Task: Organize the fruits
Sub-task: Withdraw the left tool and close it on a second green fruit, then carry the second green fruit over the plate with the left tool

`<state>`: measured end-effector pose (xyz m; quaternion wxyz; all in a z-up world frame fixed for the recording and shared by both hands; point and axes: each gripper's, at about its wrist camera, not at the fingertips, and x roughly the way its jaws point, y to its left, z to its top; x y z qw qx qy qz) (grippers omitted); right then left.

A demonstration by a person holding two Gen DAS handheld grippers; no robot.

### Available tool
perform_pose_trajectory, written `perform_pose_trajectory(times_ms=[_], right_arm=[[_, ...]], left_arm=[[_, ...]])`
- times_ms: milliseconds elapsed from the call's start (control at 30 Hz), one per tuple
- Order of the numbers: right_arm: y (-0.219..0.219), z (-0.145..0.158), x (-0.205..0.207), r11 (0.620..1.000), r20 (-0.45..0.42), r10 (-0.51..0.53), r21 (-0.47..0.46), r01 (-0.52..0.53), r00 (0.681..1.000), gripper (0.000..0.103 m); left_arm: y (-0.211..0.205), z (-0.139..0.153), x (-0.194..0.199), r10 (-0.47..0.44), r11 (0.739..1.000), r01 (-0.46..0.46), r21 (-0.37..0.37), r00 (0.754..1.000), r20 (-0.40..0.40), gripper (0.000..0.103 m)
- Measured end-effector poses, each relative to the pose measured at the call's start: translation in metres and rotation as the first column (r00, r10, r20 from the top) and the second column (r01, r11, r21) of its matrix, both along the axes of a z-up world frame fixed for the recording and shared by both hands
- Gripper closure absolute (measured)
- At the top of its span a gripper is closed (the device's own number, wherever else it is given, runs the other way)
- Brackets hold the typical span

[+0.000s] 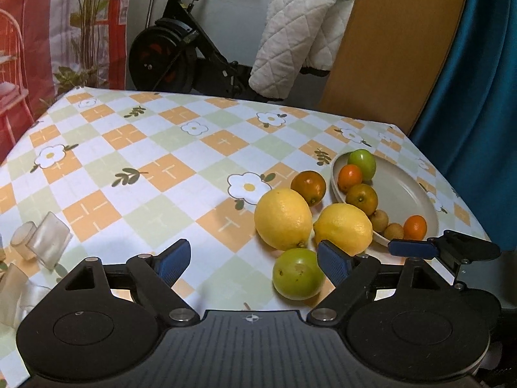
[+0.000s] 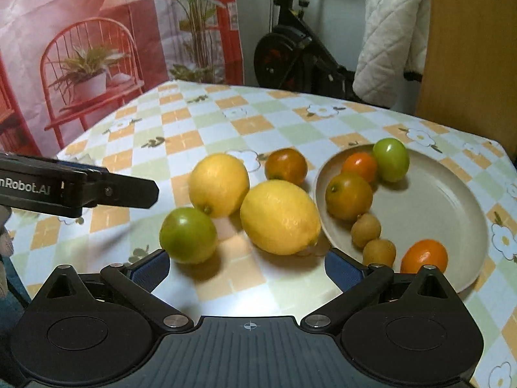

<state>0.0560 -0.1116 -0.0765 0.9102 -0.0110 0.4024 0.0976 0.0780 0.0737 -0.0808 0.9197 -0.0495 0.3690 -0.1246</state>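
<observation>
Mid-sort: part of the fruit is on the plate (image 2: 429, 200), the rest loose on the table (image 1: 135, 148) just left of it.

Both tongs are spread apart and empty. Right gripper (image 2: 247, 266) is low, its jaws facing the near lemon (image 2: 279, 216) and the near green fruit (image 2: 188, 235). Left gripper (image 1: 255, 258) hovers over the same cluster, green fruit beside its right pad.

Next, my read: close on one loose piece, probably the near lemon, and lift it over the rim. It's wide, so it needs full jaw opening and a centred grip or it rolls.

Count, loose:
- 2 lemons (far lemon (image 2: 219, 184))
- 1 green fruit
- 1 dark orange (image 2: 286, 166)

On plate:
- 1 green
- 3 oranges
- 2 small brown fruits (image 2: 366, 229)
</observation>
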Motion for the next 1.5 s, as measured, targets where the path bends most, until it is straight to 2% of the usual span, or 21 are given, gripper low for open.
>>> perform_pose_trajectory(times_ms=[200,267,367,533,667,933,1100,1333,1500], right_arm=[[0.003,-0.004,0.002,0.999,-0.020,0.033,-0.004,-0.033,0.999,0.008],[0.006,-0.006,0.003,0.999,-0.029,0.043,-0.017,-0.043,0.999,0.022],[0.010,-0.010,0.003,0.998,-0.038,0.064,-0.020,-0.065,0.997,0.035],[0.019,-0.009,0.002,0.991,-0.020,0.128,-0.025,-0.129,0.992,0.048],[0.025,-0.008,0.003,0.985,-0.009,0.172,-0.015,-0.172,0.985,0.053],[0.028,-0.008,0.010,0.982,0.014,0.186,-0.003,-0.186,0.982,0.053],[0.032,-0.014,0.016,0.978,0.012,0.210,0.001,-0.210,0.978,0.053],[0.031,-0.019,0.016,0.979,0.007,0.202,0.028,-0.202,0.979,0.060],[0.024,-0.021,0.010,0.983,0.006,0.175,0.057,-0.175,0.984,0.060]], left_arm=[[0.002,-0.005,0.003,0.009,0.999,-0.008,0.031,0.999,-0.032,0.016],[0.003,-0.007,0.002,0.013,0.999,-0.011,0.041,0.999,-0.039,0.017],[0.005,-0.006,0.001,0.006,1.000,-0.005,0.029,0.999,-0.034,0.022],[0.007,-0.007,0.000,-0.046,0.998,0.044,-0.051,0.998,-0.040,0.032],[0.001,-0.012,0.003,-0.092,0.992,0.087,-0.092,0.994,-0.060,0.042],[-0.010,-0.025,0.019,-0.151,0.983,0.137,-0.124,0.982,-0.113,0.044],[-0.016,-0.032,0.022,-0.178,0.977,0.158,-0.141,0.973,-0.144,0.056],[-0.019,-0.031,0.018,-0.180,0.978,0.162,-0.129,0.973,-0.144,0.058],[-0.026,-0.028,0.015,-0.196,0.977,0.181,-0.112,0.971,-0.140,0.059]])
